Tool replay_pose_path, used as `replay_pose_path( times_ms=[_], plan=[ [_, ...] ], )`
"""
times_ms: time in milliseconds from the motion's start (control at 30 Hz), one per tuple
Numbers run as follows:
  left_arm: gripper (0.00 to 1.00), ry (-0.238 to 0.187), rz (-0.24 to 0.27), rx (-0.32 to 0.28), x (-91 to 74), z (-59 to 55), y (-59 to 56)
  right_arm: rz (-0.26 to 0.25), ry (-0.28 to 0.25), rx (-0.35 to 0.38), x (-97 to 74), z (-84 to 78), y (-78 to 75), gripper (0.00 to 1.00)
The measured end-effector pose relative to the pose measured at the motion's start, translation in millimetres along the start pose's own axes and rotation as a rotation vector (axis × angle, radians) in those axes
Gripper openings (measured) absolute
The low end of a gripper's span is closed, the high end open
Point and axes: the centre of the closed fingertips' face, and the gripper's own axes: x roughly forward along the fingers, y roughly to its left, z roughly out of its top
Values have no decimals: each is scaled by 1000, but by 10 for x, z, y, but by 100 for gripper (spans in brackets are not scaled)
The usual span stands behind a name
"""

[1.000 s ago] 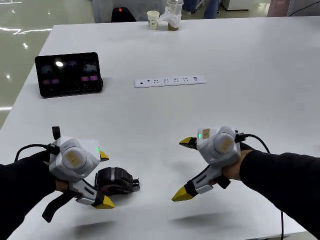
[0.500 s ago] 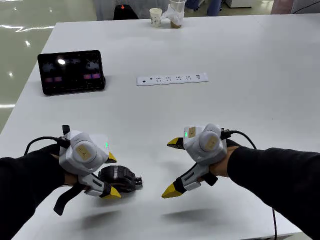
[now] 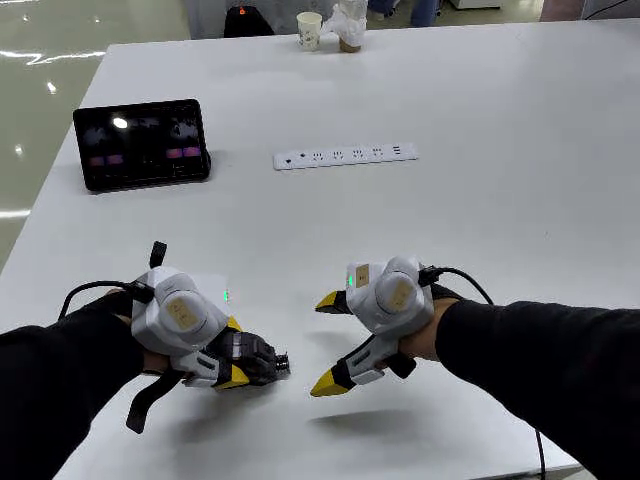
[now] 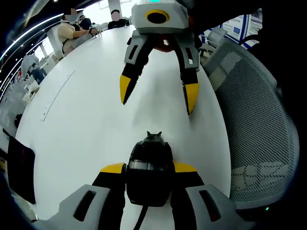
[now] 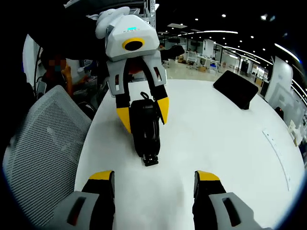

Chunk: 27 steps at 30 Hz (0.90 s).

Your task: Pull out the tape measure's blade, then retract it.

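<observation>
A black tape measure [image 3: 256,357] lies on the white table [image 3: 480,180] near its front edge. My left gripper [image 3: 236,352] is shut on its case, one yellow fingertip on each side. In the left gripper view the tape measure [image 4: 149,165] sits between my left gripper's [image 4: 148,168] tips, its blade hook pointing away. My right gripper [image 3: 327,342] hovers open just right of the tape measure, jaws wide apart, facing it. In the right gripper view the hook end [image 5: 150,159] lies just beyond my right gripper [image 5: 154,177]. No blade is pulled out.
A dark tablet [image 3: 140,143] stands at the far left and a white power strip [image 3: 345,156] lies mid-table. Paper cups [image 3: 310,30] stand at the far edge. A grey mesh chair [image 4: 259,120] is beside the table's near edge.
My left gripper has slid onto the tape measure and shut on its case. The right gripper has moved left, closer to the hook end, still open.
</observation>
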Motion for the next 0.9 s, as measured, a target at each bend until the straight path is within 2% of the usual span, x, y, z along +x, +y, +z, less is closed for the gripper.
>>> replay_pose_path(
  times_ms=[133, 233, 300, 533, 900],
  plan=[
    [30, -9, 3, -5, 1, 0, 6, 19, -6, -3, 74, 30, 28, 58],
    [30, -11, 2, -7, 2, -2, 7, 32, 2, -9, 138, 46, 40, 45],
    [30, -11, 2, -6, 3, -3, 7, 32, 10, -16, 191, 38, 27, 41],
    [30, -32, 3, -15, 3, -4, 11, 53, 19, -35, 309, 76, 66, 34],
    [30, -49, 6, -20, 7, -6, 16, 74, 57, -76, 443, 49, 66, 21]
  ],
)
